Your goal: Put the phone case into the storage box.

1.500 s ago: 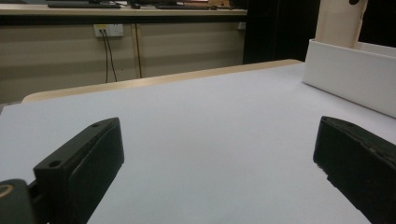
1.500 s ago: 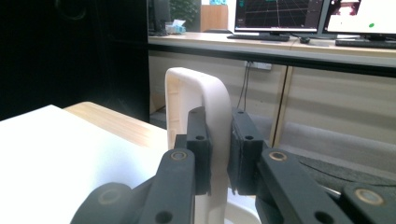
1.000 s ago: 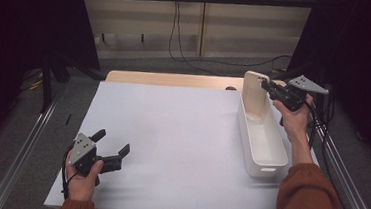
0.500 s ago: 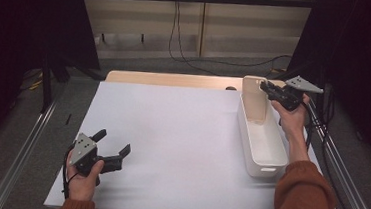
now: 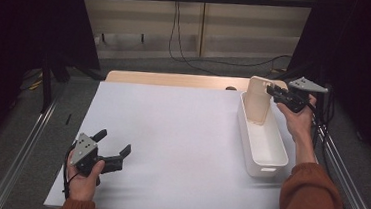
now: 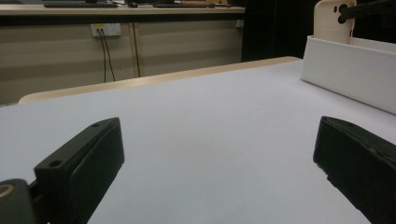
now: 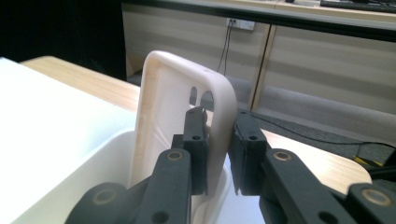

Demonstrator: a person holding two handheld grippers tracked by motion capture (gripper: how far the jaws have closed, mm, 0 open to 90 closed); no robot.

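One unmarked beige lid [image 5: 258,100] between right gripper [image 5: 274,93] fingers [image 7: 196,149]

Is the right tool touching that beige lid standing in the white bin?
Touching. The right gripper view shows the right tool with its jaws clamped on the edge of the beige lid, above the white bin.

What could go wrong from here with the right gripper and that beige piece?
1. The right gripper pinches only one rim of the beige lid, which stands upright in the far end of the white bin; it might pivot or slip out.
2. The lid's lower edge sits inside the bin, so it could catch the wall and drag the bin.
3. The left gripper rests open, far away, so nothing steadies the bin.
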